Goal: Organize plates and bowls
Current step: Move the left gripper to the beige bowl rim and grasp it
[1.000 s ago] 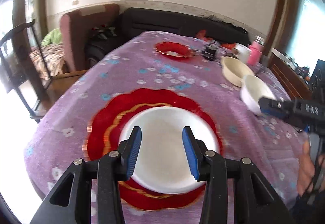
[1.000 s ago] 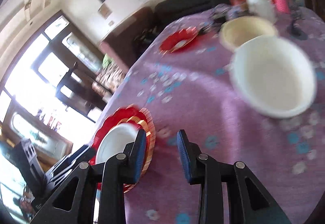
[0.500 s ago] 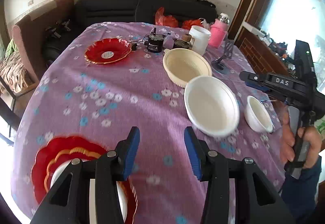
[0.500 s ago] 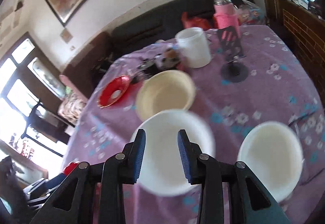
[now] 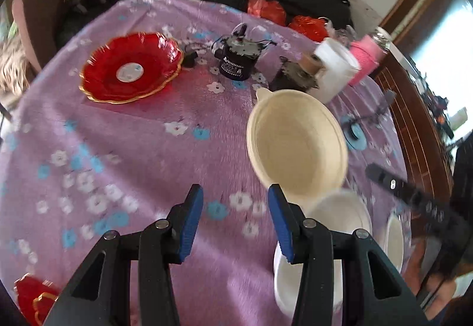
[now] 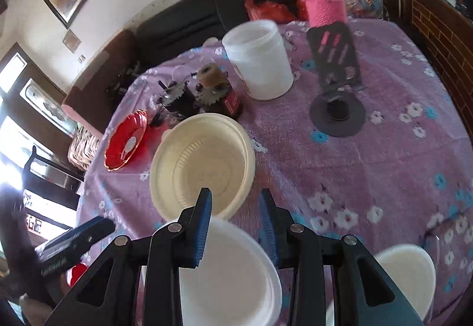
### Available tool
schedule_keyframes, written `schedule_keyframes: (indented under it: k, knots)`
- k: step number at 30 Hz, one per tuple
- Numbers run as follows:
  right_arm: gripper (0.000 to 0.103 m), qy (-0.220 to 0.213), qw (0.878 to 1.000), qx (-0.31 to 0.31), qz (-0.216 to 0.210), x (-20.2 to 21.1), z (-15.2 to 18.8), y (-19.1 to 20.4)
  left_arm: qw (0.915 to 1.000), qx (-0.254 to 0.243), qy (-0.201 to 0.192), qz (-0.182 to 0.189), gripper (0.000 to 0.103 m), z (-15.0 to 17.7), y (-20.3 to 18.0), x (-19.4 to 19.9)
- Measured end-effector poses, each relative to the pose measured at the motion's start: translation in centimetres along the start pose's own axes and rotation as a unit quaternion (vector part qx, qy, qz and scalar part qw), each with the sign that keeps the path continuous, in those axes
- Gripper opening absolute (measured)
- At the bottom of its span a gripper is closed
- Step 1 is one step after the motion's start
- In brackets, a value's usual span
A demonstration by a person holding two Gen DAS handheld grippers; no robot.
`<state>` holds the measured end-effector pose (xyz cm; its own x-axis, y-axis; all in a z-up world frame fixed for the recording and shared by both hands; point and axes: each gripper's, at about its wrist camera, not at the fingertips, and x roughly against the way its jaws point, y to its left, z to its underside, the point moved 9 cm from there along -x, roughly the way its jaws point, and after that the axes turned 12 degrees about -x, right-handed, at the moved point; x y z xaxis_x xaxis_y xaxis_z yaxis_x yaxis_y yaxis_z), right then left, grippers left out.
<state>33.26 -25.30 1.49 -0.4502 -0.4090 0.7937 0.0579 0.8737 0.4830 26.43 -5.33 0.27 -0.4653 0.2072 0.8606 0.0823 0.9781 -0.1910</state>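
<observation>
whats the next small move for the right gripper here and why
Probably ease the right gripper down and close on the far rim of the white bowl. Its jaws are open and empty, already over that rim, and the cream bowl sits just beyond, a likely place to nest it.

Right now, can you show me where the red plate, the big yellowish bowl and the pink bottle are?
red plate (image 5: 130, 69), left wrist view, on its white middle.
yellowish bowl (image 6: 204, 166), right wrist view, on its inside bottom.
pink bottle (image 6: 323, 5), right wrist view, on its knitted sleeve.
</observation>
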Motion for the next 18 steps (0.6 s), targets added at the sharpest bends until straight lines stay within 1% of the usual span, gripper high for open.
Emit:
schedule_keyframes:
  k: [2,3,5,7,8,9,10,11,12,13,15,18]
  knots:
    - [0.035,0.009,1.000,0.005,0.008,-1.5,-0.4,0.0,0.9999,0.006,0.007,0.007,0.044,-0.8,0.0,-1.7]
    - [0.035,0.013,1.000,0.004,0.010,-2.0,-0.6,0.0,0.9999,0.009,0.009,0.004,0.044,-1.2,0.1,-2.6]
    - [0.035,0.022,1.000,0.003,0.014,-3.3,-0.9,-0.2,0.9999,0.014,0.002,0.003,0.044,-1.9,0.1,-4.0]
    - [0.035,0.031,0.999,0.000,0.017,-4.3,-1.1,-0.3,0.9997,0.020,0.003,0.011,0.044,-2.4,0.2,-5.0]
    - [0.035,0.036,0.999,0.000,0.015,-4.9,-1.1,-0.3,0.9995,0.022,0.003,0.021,0.044,-2.7,0.0,-5.7]
    - [0.035,0.042,0.999,0.005,0.013,-5.3,-1.0,-0.1,0.9995,0.018,0.004,0.027,0.038,-2.9,-0.2,-6.1]
    - [0.034,0.048,0.999,0.016,0.020,-5.9,-0.8,0.0,0.9996,0.012,0.006,0.026,0.014,-2.9,-0.3,-6.4]
    - [0.021,0.047,0.998,0.021,0.029,-6.1,-0.8,0.0,0.9997,0.004,0.015,0.019,0.010,-2.9,-0.4,-6.8]
    - [0.018,0.040,0.998,0.027,0.041,-6.2,-0.8,0.0,0.9999,0.001,0.015,0.008,0.010,-2.9,-0.3,-7.0]
    - [0.014,0.033,0.998,0.030,0.043,-6.2,-0.9,0.1,0.9999,0.000,0.012,0.009,0.011,-2.9,-0.2,-7.0]
    - [0.013,0.024,0.999,0.027,0.032,-5.7,-1.1,0.4,0.9999,-0.002,0.007,0.011,0.011,-3.0,0.0,-6.8]
    - [0.013,0.017,1.000,0.024,0.008,-4.7,-1.2,1.3,0.9998,0.010,-0.005,0.015,0.011,-3.3,0.6,-5.6]
